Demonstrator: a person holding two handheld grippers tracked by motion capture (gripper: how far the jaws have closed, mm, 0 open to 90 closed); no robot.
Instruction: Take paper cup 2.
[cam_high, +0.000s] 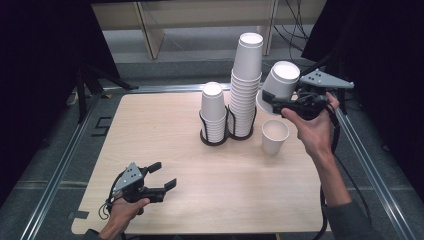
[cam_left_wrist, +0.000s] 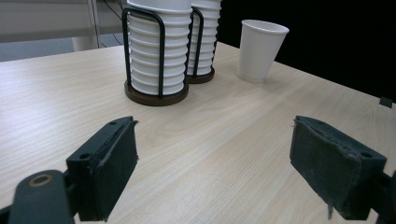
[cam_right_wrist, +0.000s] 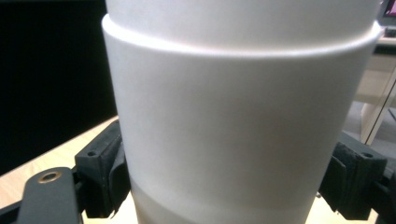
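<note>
Two stacks of upturned white paper cups stand in black wire holders mid-table: a short stack (cam_high: 213, 112) (cam_left_wrist: 156, 51) and a tall stack (cam_high: 246, 85) (cam_left_wrist: 204, 37). A single cup (cam_high: 275, 136) (cam_left_wrist: 259, 49) stands upright just right of them. My right gripper (cam_high: 274, 100) (cam_right_wrist: 229, 172) is shut on another white cup (cam_high: 281, 82) (cam_right_wrist: 233, 107), held tilted with its base up in the air beside the tall stack. My left gripper (cam_high: 165, 175) (cam_left_wrist: 215, 172) rests open near the table's front left corner, nothing between its pads (cam_left_wrist: 109, 168).
The wooden table (cam_high: 150, 135) has metal rails along its left and right sides. Behind it stand wooden shelf legs (cam_high: 150, 30) and cables. Dark curtains hang on both sides.
</note>
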